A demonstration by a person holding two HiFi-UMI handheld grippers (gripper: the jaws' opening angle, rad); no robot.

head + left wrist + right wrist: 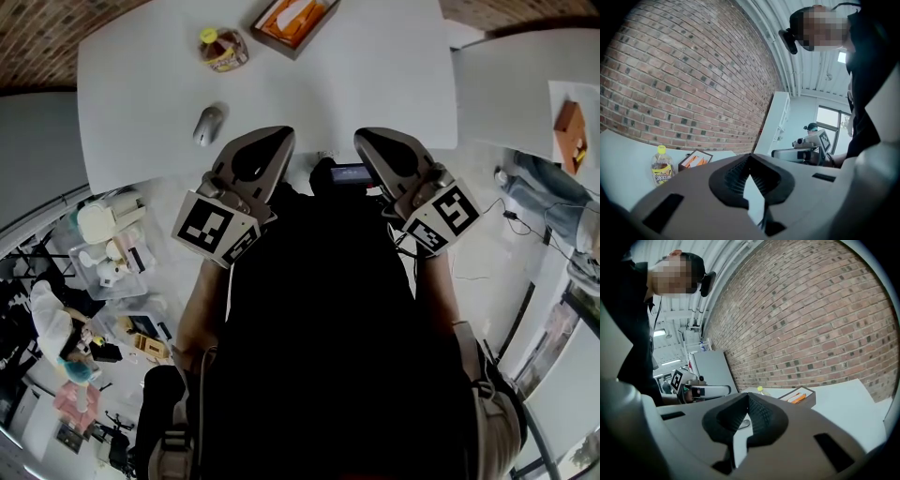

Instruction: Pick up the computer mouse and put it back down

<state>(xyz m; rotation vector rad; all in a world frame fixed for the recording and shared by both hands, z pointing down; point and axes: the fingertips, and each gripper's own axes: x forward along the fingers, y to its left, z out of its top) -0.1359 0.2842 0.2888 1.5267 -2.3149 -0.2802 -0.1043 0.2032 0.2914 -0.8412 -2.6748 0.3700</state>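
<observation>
Dark clothing (328, 309) on the person fills the lower middle of the head view and hides the floor under it. Two claws reach forward from it, side by side and apart: the left claw (278, 137) and the right claw (367, 137). Each carries one marker cube, a left cube (216, 230) and a right cube (450, 211). In its own gripper view each claw has its tips pinched together, with nothing gripped.

One computer mouse (208, 125) lies on the white counter (375, 84), free of both claws, near the left claw's tips and to their left. One bottle (223, 49) with a yellow cap stands farther back. One box (293, 21) with orange contents sits to the bottle's right, its far end cut off by the top edge.

One second counter (525, 84) at the right runs out of frame and carries a small orange-brown item (570, 131), too small to identify. One dark device (349, 173) with a lit screen shows between the claws, half hidden by the clothing. Floor clutter (103, 253) at the left, bins and loose bits, is hard to make out
</observation>
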